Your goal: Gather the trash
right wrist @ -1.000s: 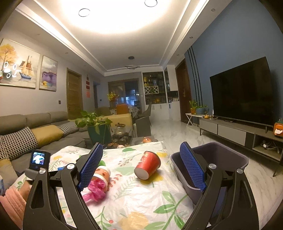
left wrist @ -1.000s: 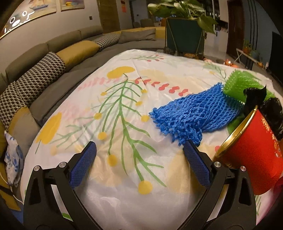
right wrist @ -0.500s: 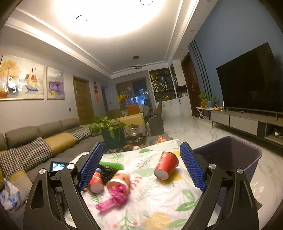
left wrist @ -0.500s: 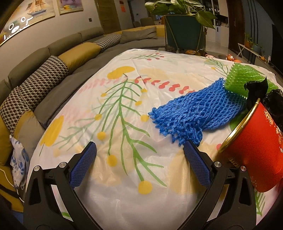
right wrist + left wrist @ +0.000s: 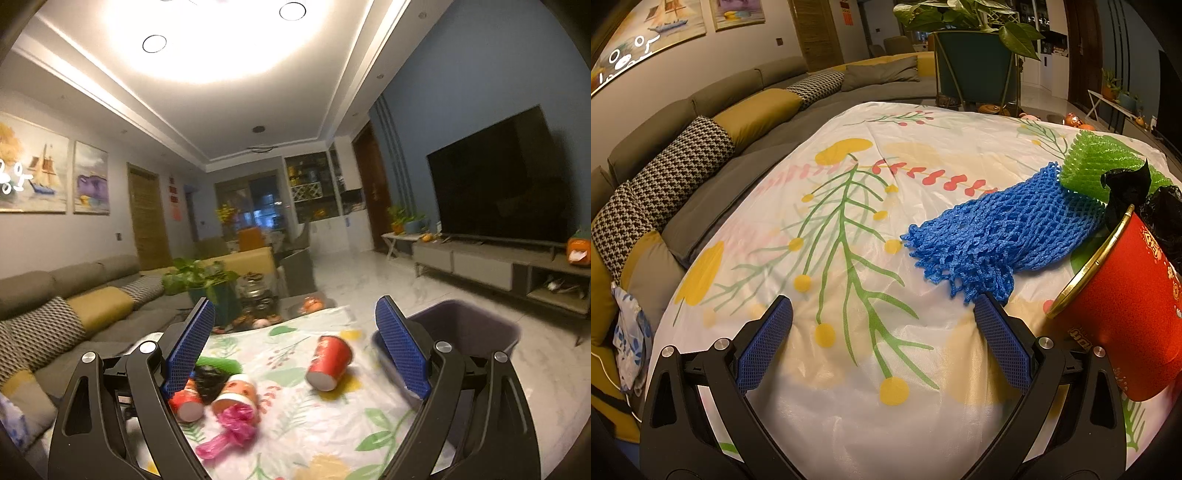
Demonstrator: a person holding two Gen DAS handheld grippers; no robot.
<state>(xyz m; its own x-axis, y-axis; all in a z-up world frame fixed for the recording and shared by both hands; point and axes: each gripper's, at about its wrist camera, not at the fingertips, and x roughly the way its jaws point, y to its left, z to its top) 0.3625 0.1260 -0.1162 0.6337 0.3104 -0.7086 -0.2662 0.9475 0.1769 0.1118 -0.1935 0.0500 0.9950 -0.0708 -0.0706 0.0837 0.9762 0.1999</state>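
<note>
In the left wrist view a blue foam net (image 5: 1001, 236) lies on the floral tablecloth (image 5: 827, 206), with a green foam net (image 5: 1097, 166) and a black bag (image 5: 1134, 188) behind it and a red cup (image 5: 1123, 317) on its side at right. My left gripper (image 5: 882, 332) is open, low over the cloth, just short of the blue net. In the right wrist view my right gripper (image 5: 295, 343) is open and raised above the table, holding nothing. Below it lie a red cup (image 5: 328, 362), two more cups (image 5: 236, 395) with a pink bag (image 5: 229, 432), and a grey bin (image 5: 469, 332).
A grey sofa (image 5: 701, 122) with yellow and houndstooth cushions curves along the left. A potted plant (image 5: 971, 62) stands beyond the table's far end. A television (image 5: 498, 184) on a low cabinet (image 5: 491, 266) lines the right wall, across bare tiled floor.
The right gripper has tilted upward and drawn back, so the table items sit lower in its view. The left gripper has barely moved. Both stay open.
</note>
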